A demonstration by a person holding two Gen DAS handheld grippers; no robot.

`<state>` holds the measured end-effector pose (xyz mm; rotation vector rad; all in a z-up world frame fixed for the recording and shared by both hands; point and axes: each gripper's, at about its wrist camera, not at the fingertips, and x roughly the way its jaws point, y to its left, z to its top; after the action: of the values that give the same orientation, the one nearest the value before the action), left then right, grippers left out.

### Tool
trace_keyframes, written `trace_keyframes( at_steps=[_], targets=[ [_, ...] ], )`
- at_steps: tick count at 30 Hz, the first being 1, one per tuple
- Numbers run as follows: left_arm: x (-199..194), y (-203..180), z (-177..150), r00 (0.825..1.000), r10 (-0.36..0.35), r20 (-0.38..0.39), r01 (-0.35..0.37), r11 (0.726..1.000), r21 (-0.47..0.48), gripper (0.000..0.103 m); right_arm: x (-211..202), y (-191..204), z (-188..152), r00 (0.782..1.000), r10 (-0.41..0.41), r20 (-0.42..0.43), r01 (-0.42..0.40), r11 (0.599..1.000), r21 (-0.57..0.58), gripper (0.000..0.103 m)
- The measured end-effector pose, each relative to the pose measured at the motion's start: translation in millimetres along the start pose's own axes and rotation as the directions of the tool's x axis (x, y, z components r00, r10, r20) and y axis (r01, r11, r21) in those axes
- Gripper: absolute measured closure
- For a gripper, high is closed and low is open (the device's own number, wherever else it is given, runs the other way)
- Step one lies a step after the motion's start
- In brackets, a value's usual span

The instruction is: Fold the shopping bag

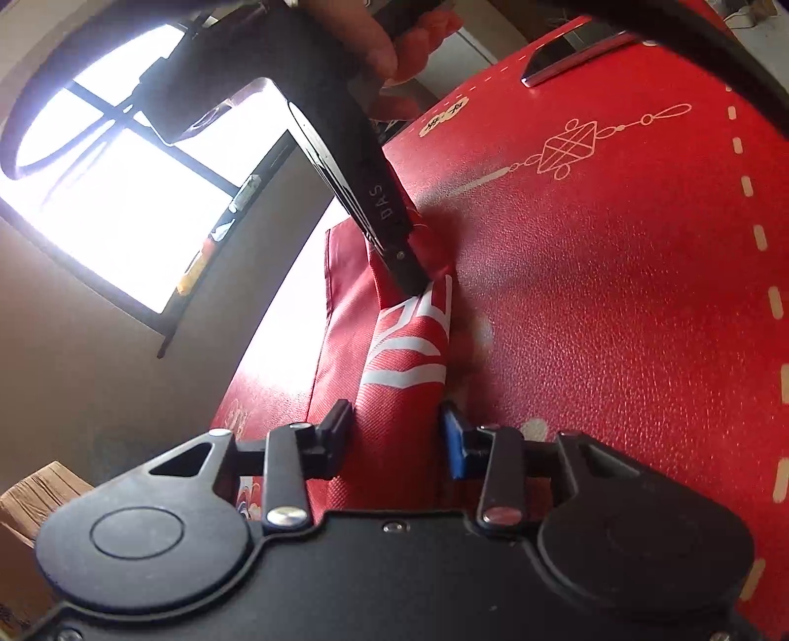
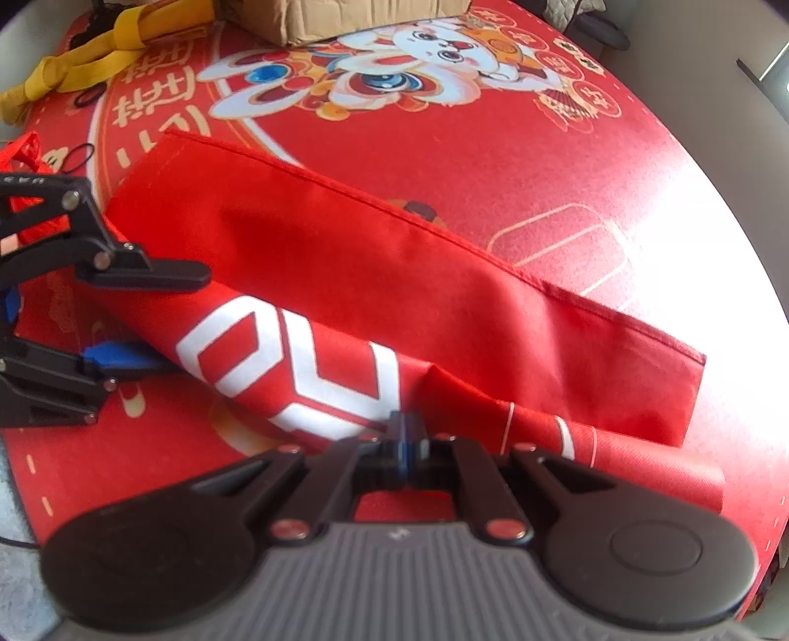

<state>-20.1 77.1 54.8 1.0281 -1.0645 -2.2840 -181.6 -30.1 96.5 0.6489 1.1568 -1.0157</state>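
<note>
On the red printed mat (image 2: 567,162), the red shopping bag (image 2: 375,276) lies partly rolled, slanting from far left to near right. Right gripper (image 2: 405,436) is clenched on its near edge; left gripper (image 1: 398,424) straddles the rolled end, jaws apart, not pinching. Risk: single-point hold, so slick fabric may unroll or skew when pulled.

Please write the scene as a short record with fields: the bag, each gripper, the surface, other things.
bag: red shopping bag, partly folded, white print
left gripper: jaws apart around a folded end of the bag
right gripper: shut on the bag's near edge
surface: red mat with cartoon print
other things: yellow strap, cardboard box
</note>
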Motion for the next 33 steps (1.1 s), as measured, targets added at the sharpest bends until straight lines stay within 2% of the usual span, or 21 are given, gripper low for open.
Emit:
trace_keyframes(
  at_steps=[4, 5, 9, 14, 15, 16, 17, 18, 20, 21, 23, 26, 27, 30, 32, 33],
  targets=[
    [-2.2, -9.1, 8.3, 0.999, -0.002, 0.04, -0.001, 0.997, 0.08, 0.062, -0.1, 0.6, 3.0, 1.0, 0.0, -0.013, 0.0, 1.0, -0.011, 0.098],
    [0.1, -9.8, 9.7, 0.999, -0.013, 0.04, 0.01, 0.997, 0.082, 0.068, -0.1, 0.7, 3.5, 1.0, -0.001, -0.015, 0.001, 1.0, -0.013, 0.098],
    [13.2, 2.2, 8.9, 0.999, -0.041, 0.018, 0.042, 0.999, -0.002, 0.067, -0.9, 1.4, 2.9, 1.0, -0.005, -0.015, 0.005, 1.0, -0.014, 0.098],
    [14.8, 10.0, -0.6, 0.995, -0.077, 0.064, 0.081, 0.995, -0.051, 0.07, -2.4, 0.9, -0.2, 1.0, -0.003, -0.003, 0.003, 1.0, -0.006, 0.098],
    [16.4, 18.8, -5.3, 0.991, -0.11, 0.077, 0.119, 0.986, -0.119, 0.071, -2.5, 0.2, -0.7, 1.0, -0.001, 0.001, 0.001, 1.0, -0.003, 0.098],
    [20.4, 34.7, -11.1, 0.981, -0.169, 0.092, 0.186, 0.952, -0.241, 0.072, -2.6, -0.8, -1.2, 1.0, 0.002, 0.006, -0.002, 1.0, 0.004, 0.098],
    [26.6, 52.3, -17.1, 0.966, -0.236, 0.104, 0.258, 0.892, -0.372, 0.072, -3.1, -1.6, -2.6, 1.0, 0.004, 0.014, -0.005, 1.0, 0.01, 0.098],
    [33.0, 67.9, -25.1, 0.947, -0.297, 0.123, 0.319, 0.815, -0.485, 0.072, -3.8, -2.3, -4.7, 1.0, 0.006, 0.025, -0.006, 1.0, 0.017, 0.098],
    [42.5, 87.2, -39.6, 0.915, -0.367, 0.165, 0.387, 0.688, -0.614, 0.069, -5.3, -3.3, -9.9, 0.998, 0.006, 0.056, -0.008, 0.999, 0.034, 0.099],
    [44.8, 90.5, -43.9, 0.909, -0.378, 0.177, 0.398, 0.655, -0.642, 0.067, -6.2, -3.7, -13.1, 0.997, 0.006, 0.074, -0.009, 0.999, 0.044, 0.099],
    [47.4, 92.9, -48.7, 0.905, -0.387, 0.178, 0.398, 0.617, -0.679, 0.059, -8.5, -2.9, -20.2, 0.994, 0.001, 0.114, -0.007, 0.998, 0.058, 0.099],
    [48.4, 98.9, -52.9, 0.892, -0.412, 0.186, 0.411, 0.567, -0.714, 0.059, -13.9, 2.2, -35.9, 0.98, -0.022, 0.196, 0.018, 0.999, 0.026, 0.1],
    [49.0, 101.6, -53.7, 0.887, -0.422, 0.189, 0.416, 0.552, -0.722, 0.059, -17.4, 6.8, -43.3, 0.976, -0.035, 0.217, 0.041, 0.999, -0.025, 0.095],
    [51.3, 107.3, -55.0, 0.875, -0.444, 0.195, 0.429, 0.521, -0.738, 0.06, -33.5, 21.2, -64.4, 0.948, -0.108, 0.298, 0.167, 0.969, -0.18, 0.059],
    [52.3, 109.3, -57.2, 0.869, -0.452, 0.201, 0.433, 0.498, -0.752, 0.06, -41.1, 28.4, -74.7, 0.927, -0.152, 0.342, 0.252, 0.929, -0.27, 0.056],
    [53.3, 110.2, -59.1, 0.867, -0.455, 0.206, 0.434, 0.484, -0.76, 0.06, -42.0, 33.3, -80.3, 0.911, -0.2, 0.36, 0.329, 0.88, -0.343, 0.056]
  ],
)
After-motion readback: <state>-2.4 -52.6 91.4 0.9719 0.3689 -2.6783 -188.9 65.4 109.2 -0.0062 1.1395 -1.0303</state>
